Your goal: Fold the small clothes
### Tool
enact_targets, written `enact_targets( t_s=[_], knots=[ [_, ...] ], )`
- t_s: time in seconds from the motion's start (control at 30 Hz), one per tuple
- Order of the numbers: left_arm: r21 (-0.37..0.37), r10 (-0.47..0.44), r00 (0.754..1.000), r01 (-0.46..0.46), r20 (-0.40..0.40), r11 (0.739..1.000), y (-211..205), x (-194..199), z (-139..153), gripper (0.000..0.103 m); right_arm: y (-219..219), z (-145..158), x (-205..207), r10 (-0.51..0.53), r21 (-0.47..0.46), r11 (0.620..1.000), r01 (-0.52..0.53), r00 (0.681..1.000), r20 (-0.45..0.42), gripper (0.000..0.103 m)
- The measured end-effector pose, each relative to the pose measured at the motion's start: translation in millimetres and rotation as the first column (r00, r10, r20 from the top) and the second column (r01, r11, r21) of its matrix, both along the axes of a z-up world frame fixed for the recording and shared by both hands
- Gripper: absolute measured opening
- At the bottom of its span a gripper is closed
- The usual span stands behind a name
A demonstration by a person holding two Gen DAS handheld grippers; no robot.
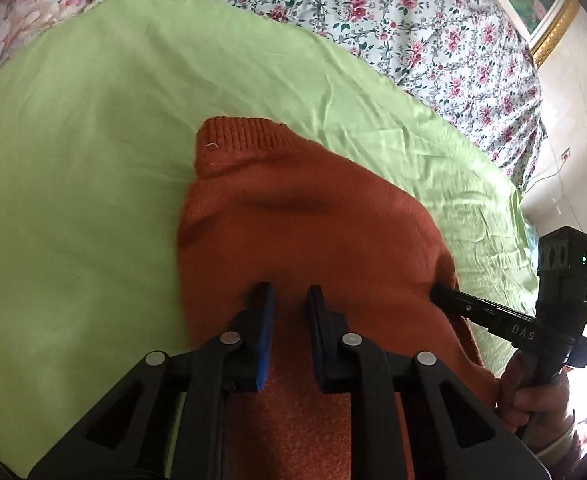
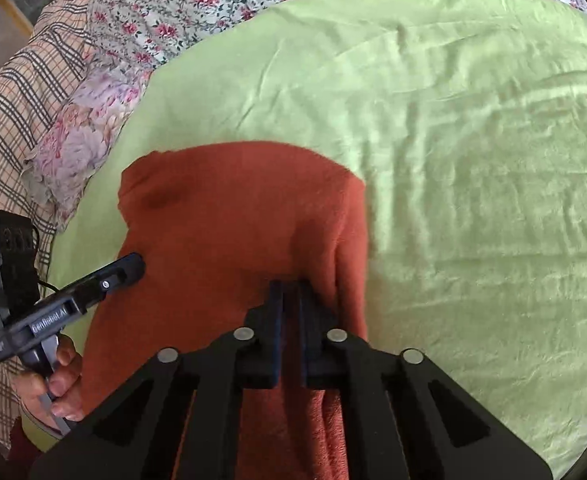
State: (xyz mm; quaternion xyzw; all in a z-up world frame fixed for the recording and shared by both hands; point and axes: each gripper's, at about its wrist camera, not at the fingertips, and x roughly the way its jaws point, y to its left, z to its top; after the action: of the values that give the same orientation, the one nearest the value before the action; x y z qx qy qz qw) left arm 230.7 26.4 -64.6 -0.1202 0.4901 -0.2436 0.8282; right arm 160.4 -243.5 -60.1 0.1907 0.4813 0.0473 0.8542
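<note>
rust-orange knit sweater [image 1: 313, 216] lies rumpled, ribbed collar showing.

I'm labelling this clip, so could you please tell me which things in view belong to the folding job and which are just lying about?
Job:
- orange sweater
- green sheet it lies on
- left gripper
- right gripper

Lying about:
- floral bedding
- plaid blanket
- floral pillow
- framed picture

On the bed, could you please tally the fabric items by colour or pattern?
Rust-orange sweater: 1
Light green sheet: 1
Rose-print bedspread: 1
Plaid cloth: 1
Pale floral pillow: 1
Total: 5
</note>
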Motion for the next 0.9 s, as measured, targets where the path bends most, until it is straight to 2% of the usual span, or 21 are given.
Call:
enact_targets(
  t_s=[0.1, 0.2, 0.37, 0.47, 0.53, 0.6, 0.7, 0.77, 0.9],
  knots=[
    [0.009, 0.004, 1.0, -0.005, 0.026, 1.0, 1, -13, 5, 0.016, -2, 2, -6, -0.008, 0.003, 1.0, 0.008, 1.0, 0.01, 0.005],
    [-0.012, 0.024, 0.999, -0.024, 0.032, 1.0, 10, -37, 14, 0.019, -1, 9, -20, -0.013, -0.009, 1.0, 0.013, 1.0, 0.019, 0.009],
    [-0.043, -0.019, 0.996, 0.022, 0.084, 0.999, 18, -111, 33, 0.032, 18, 28, -72, 0.043, 0.009, 0.999, -0.043, 0.998, 0.05, 0.01],
    [-0.046, -0.057, 0.994, 0.061, 0.098, 0.997, 20, -159, 31, 0.034, 30, 32, -109, 0.105, 0.027, 0.994, -0.107, 0.992, 0.068, 0.011],
    [-0.037, -0.07, 0.993, 0.074, 0.096, 0.997, 21, -183, 23, 0.034, 31, 26, -132, 0.11, 0.016, 0.994, -0.111, 0.992, 0.055, 0.012],
    [-0.012, -0.077, 0.993, 0.078, 0.085, 0.997, 20, -196, 12, 0.031, 26, 15, -146, 0.082, -0.01, 0.997, -0.082, 0.996, 0.038, 0.011],
    [-0.031, -0.046, 0.997, 0.048, 0.069, 0.998, 27, -208, 2, 0.029, 10, -1, -160, 0.033, 0.052, 0.998, -0.035, 0.998, 0.052, 0.006],
    [-0.025, -0.037, 0.997, 0.039, 0.071, 0.999, 28, -211, 3, 0.029, 4, -3, -166, 0.006, 0.078, 0.997, -0.011, 0.998, 0.069, 0.005],
    [0.023, -0.032, 0.996, 0.03, 0.089, 0.999, 21, -215, 3, 0.029, 9, 1, -174, 0.001, 0.042, 0.999, -0.004, 0.997, 0.081, 0.005]
  ],
)
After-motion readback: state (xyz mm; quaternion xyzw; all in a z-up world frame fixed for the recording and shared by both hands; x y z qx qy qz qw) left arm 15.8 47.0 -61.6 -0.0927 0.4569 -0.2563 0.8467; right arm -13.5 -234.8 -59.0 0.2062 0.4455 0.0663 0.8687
